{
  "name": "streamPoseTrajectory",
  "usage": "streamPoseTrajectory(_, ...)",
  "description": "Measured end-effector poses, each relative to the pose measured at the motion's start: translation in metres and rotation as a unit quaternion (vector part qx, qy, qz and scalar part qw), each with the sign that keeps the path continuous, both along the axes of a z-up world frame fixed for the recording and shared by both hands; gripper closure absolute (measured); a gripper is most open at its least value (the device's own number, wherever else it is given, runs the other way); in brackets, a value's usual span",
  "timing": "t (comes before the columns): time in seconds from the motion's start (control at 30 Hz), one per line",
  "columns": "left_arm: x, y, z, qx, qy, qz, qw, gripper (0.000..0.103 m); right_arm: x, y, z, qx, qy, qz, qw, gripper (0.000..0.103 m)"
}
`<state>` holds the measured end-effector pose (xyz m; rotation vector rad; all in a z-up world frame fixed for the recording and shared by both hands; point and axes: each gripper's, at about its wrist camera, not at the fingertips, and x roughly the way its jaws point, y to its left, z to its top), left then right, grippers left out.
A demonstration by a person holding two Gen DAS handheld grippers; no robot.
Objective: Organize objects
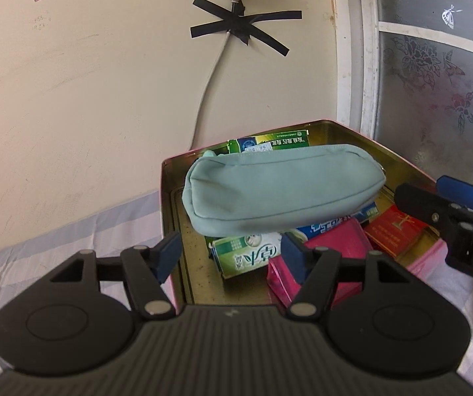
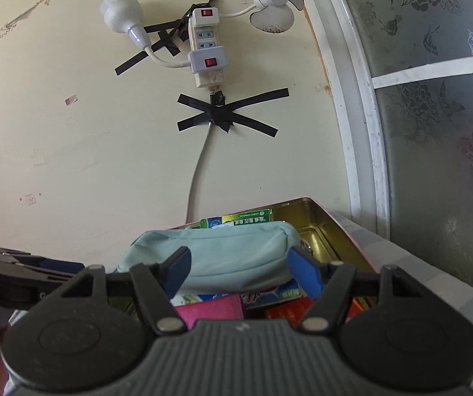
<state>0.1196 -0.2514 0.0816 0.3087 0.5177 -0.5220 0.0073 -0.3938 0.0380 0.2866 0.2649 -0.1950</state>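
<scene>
Your tin box [image 1: 167,204] sits on the striped sheet [image 1: 54,241], close to the wall [image 1: 87,82], and it is full of things. A soft blue-green pouch [image 1: 279,188] lies on top of the pile, not down on the tin's floor. Under it you can see a green and white box [image 1: 249,257], a pink packet [image 1: 335,257], a red packet [image 1: 394,231], a blue and white box [image 1: 332,227] and, at the far end, a green box [image 1: 272,143] standing up against the back wall of the tin. The pouch lies on its side. Its long way runs across the tin from left to right, with the right end a bit higher and pointing at the far right corner. Your left gripper [image 1: 231,257] hangs over the near edge of the tin with its two blue fingers [image 1: 167,257] wide apart and nothing between them. Your right gripper [image 2: 239,272] is also spread wide, just in front of the pouch and holding nothing. Your left camera looks down into the tin and shows the packets well, and your right gripper's tip at the right side. Your right camera sits lower, so the pouch hides most packets, but it shows the power strip [image 2: 206,52], a little fan [image 2: 276,0] and the black tape [image 2: 226,112] on the wall.
</scene>
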Motion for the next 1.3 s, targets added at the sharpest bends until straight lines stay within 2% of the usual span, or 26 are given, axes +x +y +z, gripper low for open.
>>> streamPoseTrajectory(0.4, -0.05, 0.036, -0.003, -0.019, -0.004, -0.001, 0.9998, 0.034, -0.049, 0.046, 0.007, 0.01, -0.007, 0.013, 1.0, 0.034)
streamPoseTrajectory(0.5, -0.064, 0.048, -0.008, -0.025, -0.005, 0.002, 0.9997, 0.028, -0.061, 0.058, 0.005, 0.018, -0.003, 0.018, 1.0, 0.034)
streamPoseTrajectory(0.77, -0.089, 0.079, -0.023, -0.037, 0.005, 0.009, 0.9993, 0.027, -0.093, 0.092, -0.002, 0.015, 0.012, 0.028, 0.999, 0.031)
streamPoseTrajectory(0.83, -0.094, 0.087, -0.026, -0.042, 0.004, 0.014, 0.999, 0.019, -0.1, 0.099, -0.004, 0.013, 0.017, 0.028, 0.999, 0.031)
streamPoseTrajectory(0.9, -0.097, 0.095, -0.026, -0.048, 0.002, 0.021, 0.9986, 0.017, -0.105, 0.104, -0.005, 0.014, 0.021, 0.029, 0.999, 0.03)
streamPoseTrajectory(1.0, -0.105, 0.108, -0.027, -0.059, -0.005, 0.038, 0.9975, 0.005, -0.113, 0.111, -0.008, 0.013, 0.029, 0.031, 0.999, 0.025)
streamPoseTrajectory(1.07, -0.109, 0.116, -0.028, -0.065, -0.01, 0.047, 0.9967, 0.004, -0.117, 0.115, -0.01, 0.013, 0.032, 0.029, 0.999, 0.014)
streamPoseTrajectory(1.13, -0.111, 0.122, -0.03, -0.068, -0.007, 0.052, 0.9963, 0.002, -0.12, 0.118, -0.012, 0.015, 0.036, 0.028, 0.999, 0.013)
streamPoseTrajectory(1.2, -0.113, 0.127, -0.032, -0.071, -0.001, 0.054, 0.996, 0.0, -0.122, 0.121, -0.013, 0.023, 0.042, 0.027, 0.998, 0.007)
streamPoseTrajectory(1.3, -0.115, 0.132, -0.035, -0.07, 0.003, 0.057, 0.9959, 0.0, -0.126, 0.125, -0.013, 0.028, 0.045, 0.021, 0.998, 0.003)
